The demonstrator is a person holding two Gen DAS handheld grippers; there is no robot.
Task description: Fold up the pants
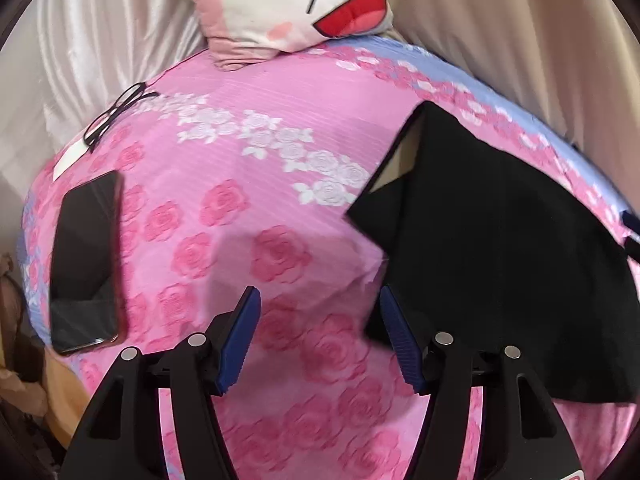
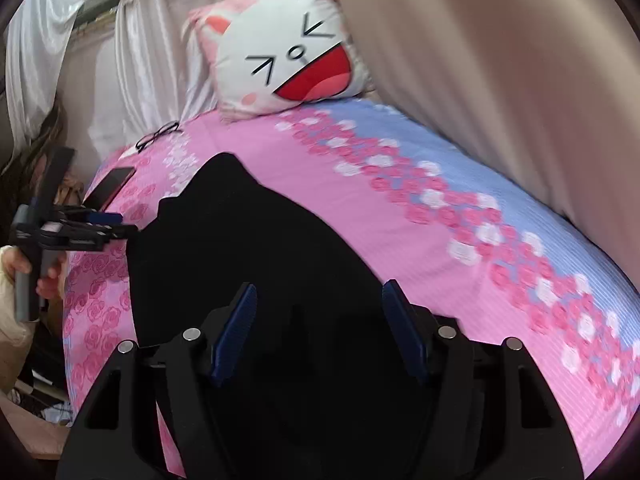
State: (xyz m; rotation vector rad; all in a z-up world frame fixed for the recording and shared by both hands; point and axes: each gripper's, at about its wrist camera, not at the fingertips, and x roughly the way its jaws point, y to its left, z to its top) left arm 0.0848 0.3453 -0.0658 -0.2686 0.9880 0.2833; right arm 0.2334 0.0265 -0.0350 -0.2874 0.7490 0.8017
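Note:
The black pants (image 1: 500,248) lie folded on the pink floral bedsheet (image 1: 240,200), at the right in the left wrist view. They fill the lower middle of the right wrist view (image 2: 260,260). My left gripper (image 1: 316,300) is open and empty, hovering over bare sheet just left of the pants' edge. It also shows from the side in the right wrist view (image 2: 128,228), held in a hand at the pants' left edge. My right gripper (image 2: 318,296) is open and empty above the pants.
A black phone (image 1: 86,264) lies on the sheet at the left, with black-framed glasses (image 1: 116,114) and a white card beyond it. A cat-face cushion (image 2: 280,52) sits at the bed's far end. Curtains (image 2: 500,80) hang along the far and right sides.

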